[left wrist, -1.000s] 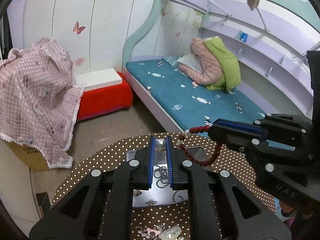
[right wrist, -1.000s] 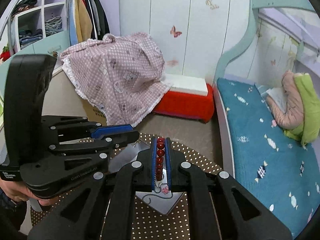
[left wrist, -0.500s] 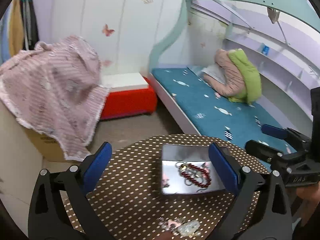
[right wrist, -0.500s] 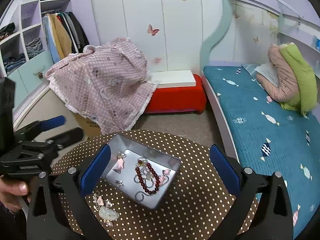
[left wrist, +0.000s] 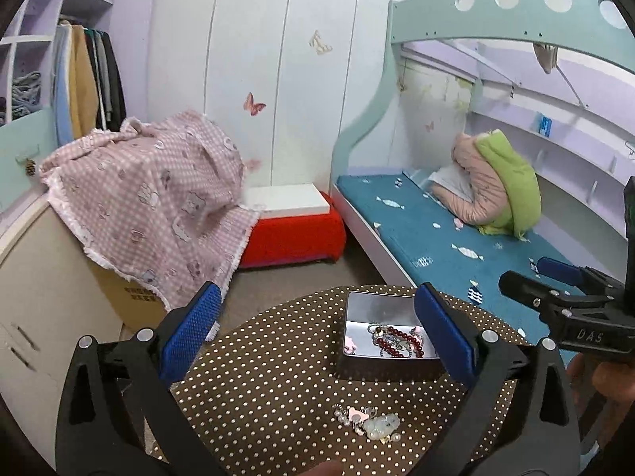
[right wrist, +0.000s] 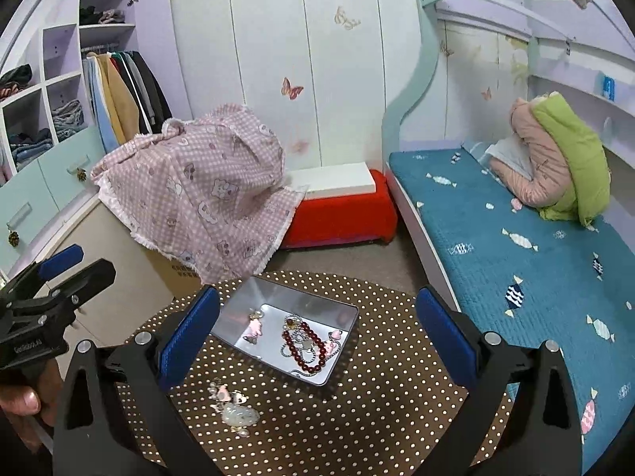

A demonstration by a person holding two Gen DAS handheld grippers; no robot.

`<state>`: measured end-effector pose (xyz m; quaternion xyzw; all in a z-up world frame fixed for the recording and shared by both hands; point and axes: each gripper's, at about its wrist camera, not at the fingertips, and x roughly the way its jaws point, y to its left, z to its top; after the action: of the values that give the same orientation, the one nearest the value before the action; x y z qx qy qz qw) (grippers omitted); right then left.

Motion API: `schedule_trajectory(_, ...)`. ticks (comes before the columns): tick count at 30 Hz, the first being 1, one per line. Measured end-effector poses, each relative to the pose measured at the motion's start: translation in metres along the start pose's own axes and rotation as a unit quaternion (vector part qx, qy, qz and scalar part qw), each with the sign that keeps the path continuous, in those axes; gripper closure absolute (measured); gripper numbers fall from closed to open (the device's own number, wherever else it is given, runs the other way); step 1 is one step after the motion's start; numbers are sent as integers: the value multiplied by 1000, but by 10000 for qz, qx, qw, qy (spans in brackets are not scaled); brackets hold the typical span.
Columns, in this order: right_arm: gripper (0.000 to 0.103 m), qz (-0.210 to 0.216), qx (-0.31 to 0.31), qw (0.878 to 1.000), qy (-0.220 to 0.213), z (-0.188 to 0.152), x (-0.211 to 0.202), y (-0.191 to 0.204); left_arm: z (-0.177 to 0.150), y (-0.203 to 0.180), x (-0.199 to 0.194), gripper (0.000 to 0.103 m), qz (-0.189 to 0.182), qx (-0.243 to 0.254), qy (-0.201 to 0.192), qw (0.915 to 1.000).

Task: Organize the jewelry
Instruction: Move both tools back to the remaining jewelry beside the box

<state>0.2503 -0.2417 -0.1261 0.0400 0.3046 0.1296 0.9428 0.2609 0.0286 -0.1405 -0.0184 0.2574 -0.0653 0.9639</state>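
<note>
Between my left tongs (left wrist: pixel 313 341) nothing is caught: the jaws have just sprung wide and stand released above the table (left wrist: pixel 270 380), with the tin (left wrist: pixel 349 361) seen between the pads. My right tongs (right wrist: pixel 317 341) are likewise released, having just opened, and empty; they hang above the tin too, a little back from it.

Inside the tin lies what I judge already sorted: the red beads (right wrist: pixel 303 347) curled over a silver chain (right wrist: pixel 291 351), with a few pink charms (right wrist: pixel 254 329) beside them on the shiny floor. All of it rests loose, touching nothing of mine.

Outside the tin, nearer me on the dotted cloth, one small heap (right wrist: pixel 232 406) is left: pearls, pink hearts and a pale green stone bunched together, just beside the tin's near wall.

So I take the drop as done and the next fetch as the step in hand. That calls for one pair of tongs to dip toward the heap and pinch low, since the pieces are small, flat and likely to scatter or slip on the cloth.
</note>
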Motion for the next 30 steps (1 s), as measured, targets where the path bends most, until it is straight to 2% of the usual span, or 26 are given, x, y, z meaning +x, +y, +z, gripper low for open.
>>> schedule_trajectory(13,8,118,-30,9993,-367,-8,-53,15,-19,14,-56,5,183,-144,-200,9995)
schedule_trajectory(20,8,127,2,9992,-384,-23,-69,16,-37,21,-72,5,295,-185,-165,9993)
schedule_trajectory(25,8,114,9,9997,-204,-40,-67,15,-53,24,-72,5,327,-134,-34,9994)
schedule_trajectory(30,8,173,-88,9992,343,-70,-38,18,-74,29,-59,5,367,-127,263,9989)
